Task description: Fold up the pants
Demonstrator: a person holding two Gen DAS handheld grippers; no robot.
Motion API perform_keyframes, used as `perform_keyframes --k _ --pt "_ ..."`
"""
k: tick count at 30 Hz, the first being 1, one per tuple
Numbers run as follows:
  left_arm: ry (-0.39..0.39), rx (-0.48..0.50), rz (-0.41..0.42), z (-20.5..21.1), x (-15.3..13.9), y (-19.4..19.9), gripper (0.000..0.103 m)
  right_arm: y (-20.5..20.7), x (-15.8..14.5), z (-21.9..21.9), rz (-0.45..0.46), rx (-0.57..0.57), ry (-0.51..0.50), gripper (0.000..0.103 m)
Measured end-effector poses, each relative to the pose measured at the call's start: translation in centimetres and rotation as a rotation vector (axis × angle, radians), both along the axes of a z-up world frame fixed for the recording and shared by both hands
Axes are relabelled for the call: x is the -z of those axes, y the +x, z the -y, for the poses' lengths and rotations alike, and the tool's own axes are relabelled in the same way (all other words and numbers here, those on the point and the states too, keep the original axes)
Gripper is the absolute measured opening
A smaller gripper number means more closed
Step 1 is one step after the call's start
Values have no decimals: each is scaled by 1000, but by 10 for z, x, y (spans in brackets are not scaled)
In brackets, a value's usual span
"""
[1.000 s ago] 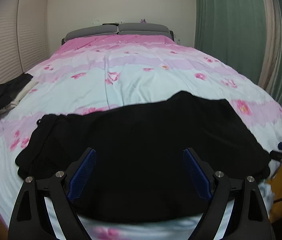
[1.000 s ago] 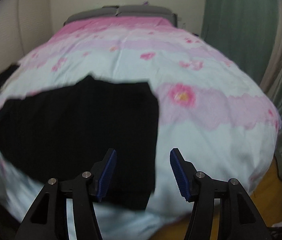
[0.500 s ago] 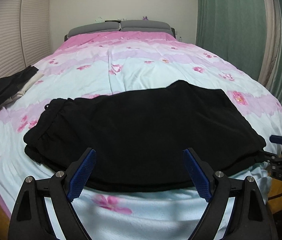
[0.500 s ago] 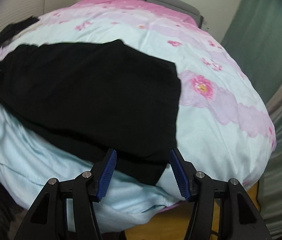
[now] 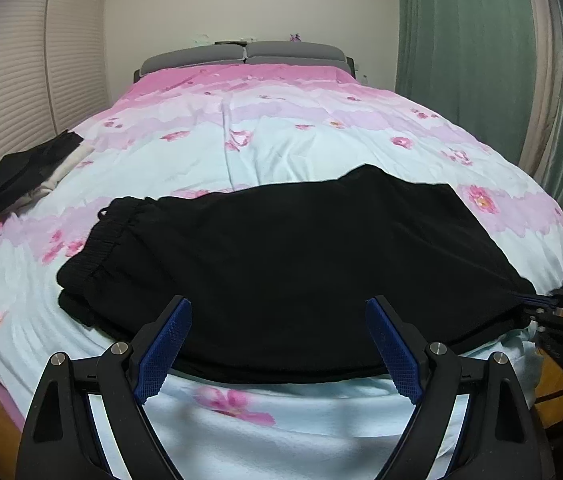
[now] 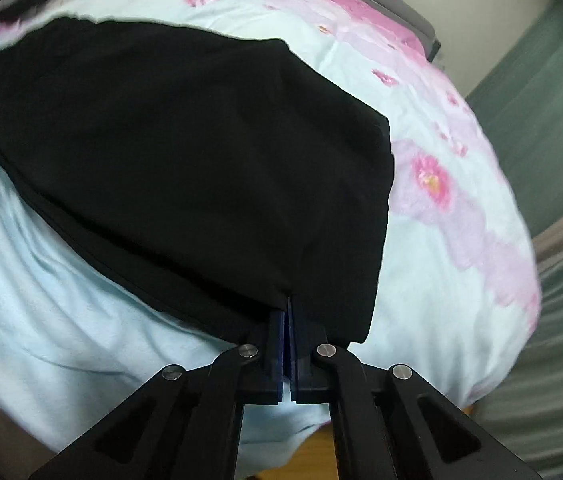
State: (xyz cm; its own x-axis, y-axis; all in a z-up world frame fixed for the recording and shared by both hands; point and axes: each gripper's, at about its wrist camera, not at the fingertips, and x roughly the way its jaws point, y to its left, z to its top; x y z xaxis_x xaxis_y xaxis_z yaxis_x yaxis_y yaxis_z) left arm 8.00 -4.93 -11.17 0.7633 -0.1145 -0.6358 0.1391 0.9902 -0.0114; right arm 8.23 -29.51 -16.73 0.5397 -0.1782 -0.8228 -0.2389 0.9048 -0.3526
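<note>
The black pants [image 5: 289, 256] lie folded across the near end of the bed, waistband [image 5: 101, 240] at the left. My left gripper [image 5: 277, 344] is open and empty, its blue pads either side of the pants' near edge. In the right wrist view my right gripper [image 6: 288, 312] is shut on the near hem of the pants [image 6: 185, 152]. It also shows in the left wrist view [image 5: 537, 308], pinching the right end of the pants.
The bed has a pale blue and pink flowered duvet [image 5: 281, 136]. A small pile of dark and white clothes [image 5: 25, 172] lies at its left edge. Green curtains [image 5: 461, 60] hang on the right, a slatted wardrobe [image 5: 5, 92] on the left.
My right gripper has closed on the pants' hem; it was open before. The left gripper has drawn back toward the foot of the bed and stays open.
</note>
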Motion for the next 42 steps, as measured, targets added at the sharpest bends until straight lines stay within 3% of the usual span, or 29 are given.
perform_keyframes --k 5,10,13,14,15,21,24,28,33,38,42 --pt "-8 -12 -3 -7 0 0 89 -21 -18 -1 1 -18 17 2" --pt "6 -6 -34 -7 6 2 89 -18 -4 -3 -20 -32 -39 3" --pt "17 -6 -27 -8 4 0 89 -12 -1 1 -53 -21 -34 27" --pt "18 -9 -22 -10 3 -1 89 -12 -5 3 -50 -17 -16 36" --pt "17 -14 -20 -12 2 -2 89 -13 -11 7 -52 -12 23 39" --pt "21 -76 -11 -34 1 0 89 -17 -44 33 -27 104 226 42" --pt "7 -137 -1 -57 1 1 89 -22 -59 24 43 138 285 51" --pt "-21 -236 9 -95 1 2 89 -23 -68 -5 126 128 352 52" --pt "-107 -340 -12 -140 13 13 89 -9 -66 -40 154 130 456 53" --pt "-276 -384 -87 -165 32 32 89 5 -54 -74 153 112 486 56" --pt "-337 -403 -107 -172 43 43 88 9 -52 -89 144 84 494 56"
